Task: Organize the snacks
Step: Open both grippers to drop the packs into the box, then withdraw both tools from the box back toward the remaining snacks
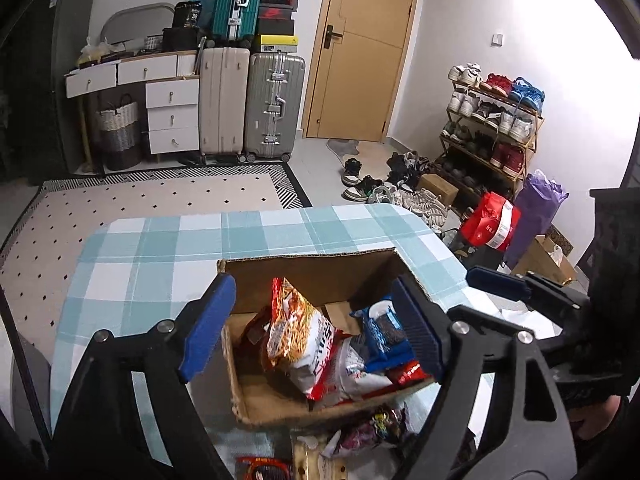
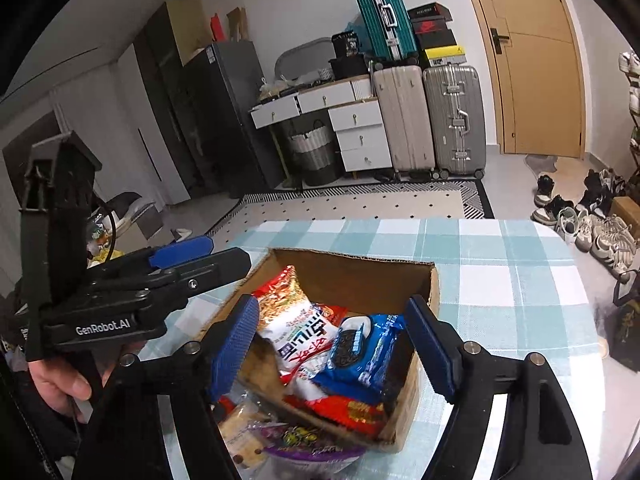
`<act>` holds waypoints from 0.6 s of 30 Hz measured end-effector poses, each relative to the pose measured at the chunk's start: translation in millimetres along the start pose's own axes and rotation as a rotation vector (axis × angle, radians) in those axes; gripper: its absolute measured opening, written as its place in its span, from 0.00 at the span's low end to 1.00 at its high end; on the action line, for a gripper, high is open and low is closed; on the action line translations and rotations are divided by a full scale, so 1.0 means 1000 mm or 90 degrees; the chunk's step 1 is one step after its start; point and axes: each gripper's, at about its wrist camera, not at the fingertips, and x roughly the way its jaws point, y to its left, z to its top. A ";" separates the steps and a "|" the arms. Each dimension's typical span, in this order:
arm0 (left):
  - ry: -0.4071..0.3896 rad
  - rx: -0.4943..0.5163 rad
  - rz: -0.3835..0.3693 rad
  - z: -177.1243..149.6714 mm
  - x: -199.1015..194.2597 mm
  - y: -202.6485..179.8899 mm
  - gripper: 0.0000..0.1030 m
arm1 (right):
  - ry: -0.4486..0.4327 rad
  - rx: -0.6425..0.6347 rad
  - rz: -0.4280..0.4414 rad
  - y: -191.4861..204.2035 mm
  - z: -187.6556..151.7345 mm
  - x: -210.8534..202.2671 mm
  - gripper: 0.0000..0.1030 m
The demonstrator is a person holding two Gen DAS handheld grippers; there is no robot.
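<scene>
An open cardboard box (image 1: 312,272) (image 2: 360,276) sits on the checked tablecloth. In it lie a red and white noodle bag (image 1: 298,336) (image 2: 290,312), a blue cookie pack (image 1: 384,332) (image 2: 368,352) and a red packet (image 1: 408,372) (image 2: 352,408). My left gripper (image 1: 312,328) is open and empty above the box. My right gripper (image 2: 334,348) is open and empty above the box too. Each gripper shows at the side of the other's view. Loose snacks, a purple pack (image 2: 308,444) and a cracker pack (image 2: 240,436), lie in front of the box.
The table (image 1: 160,248) has a teal and white checked cloth. Beyond it are a patterned rug (image 1: 160,196), suitcases (image 1: 272,108), white drawers (image 1: 172,116), a door (image 1: 360,48), a shoe rack (image 1: 492,128) and shoes on the floor.
</scene>
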 end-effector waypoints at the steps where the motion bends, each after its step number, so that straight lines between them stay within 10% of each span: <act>1: -0.002 0.001 0.005 -0.002 -0.005 -0.001 0.79 | -0.003 0.000 0.001 0.002 -0.001 -0.006 0.76; 18: -0.045 -0.020 0.046 -0.044 -0.097 -0.024 0.99 | -0.026 -0.019 -0.012 0.043 -0.039 -0.083 0.85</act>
